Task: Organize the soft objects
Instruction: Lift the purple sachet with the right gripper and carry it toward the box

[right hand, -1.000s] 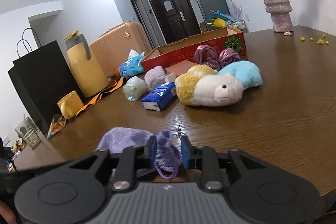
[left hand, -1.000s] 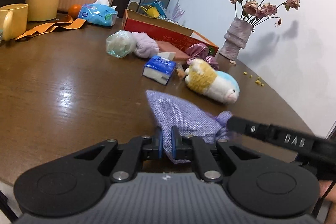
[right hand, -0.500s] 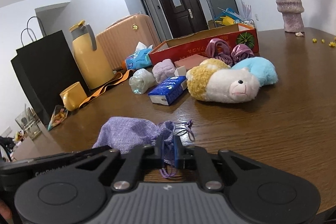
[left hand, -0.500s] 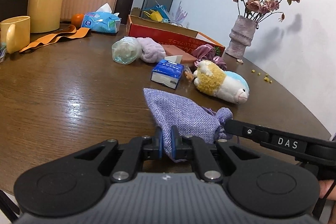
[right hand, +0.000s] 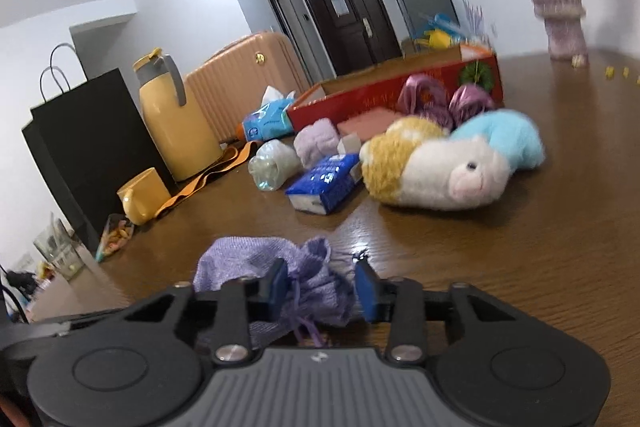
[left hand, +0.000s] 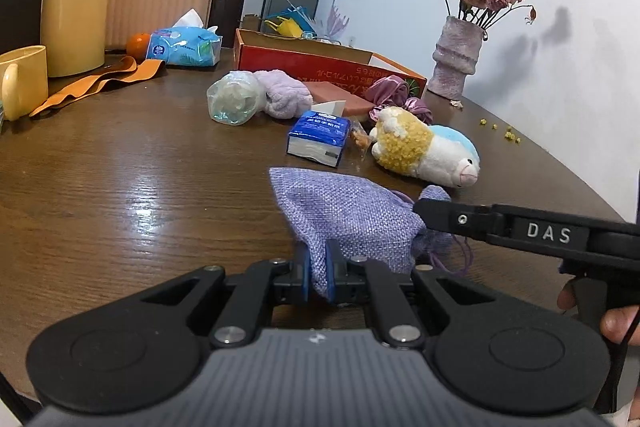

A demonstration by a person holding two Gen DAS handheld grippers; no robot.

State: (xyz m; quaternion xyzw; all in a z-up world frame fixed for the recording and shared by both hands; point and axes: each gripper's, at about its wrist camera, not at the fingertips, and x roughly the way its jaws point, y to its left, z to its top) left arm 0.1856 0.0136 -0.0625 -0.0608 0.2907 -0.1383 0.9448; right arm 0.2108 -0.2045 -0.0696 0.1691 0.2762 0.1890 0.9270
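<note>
**Left claw pinches the pouch; right claw spread at its neck**

Your left claw (left hand: 319,273) is pressed together on the bottom edge of the lilac woven drawstring pouch (left hand: 348,215), with the fabric caught between its blue pads. Your right claw (right hand: 322,285) is spread apart: its fingers stand either side of the pouch's gathered neck (right hand: 316,283), and whether the pads touch the cloth cannot be told. In the left wrist view the right claw's black finger reaches in level from the right, with your hand's fingertips showing at the frame edge behind it. The pouch lies near the front edge of the brown wooden worktop (left hand: 120,187).

Beyond the pouch lies a blue pack of tissues (left hand: 320,137), and just right of it a plush lamb with a yellow, white and sky-blue body (left hand: 424,151) on its side. Farther back sit a clear crumpled plastic bag (left hand: 232,99), a pale purple fluffy roll (left hand: 284,99) touching it, and a red cardboard box (left hand: 320,67).
</note>
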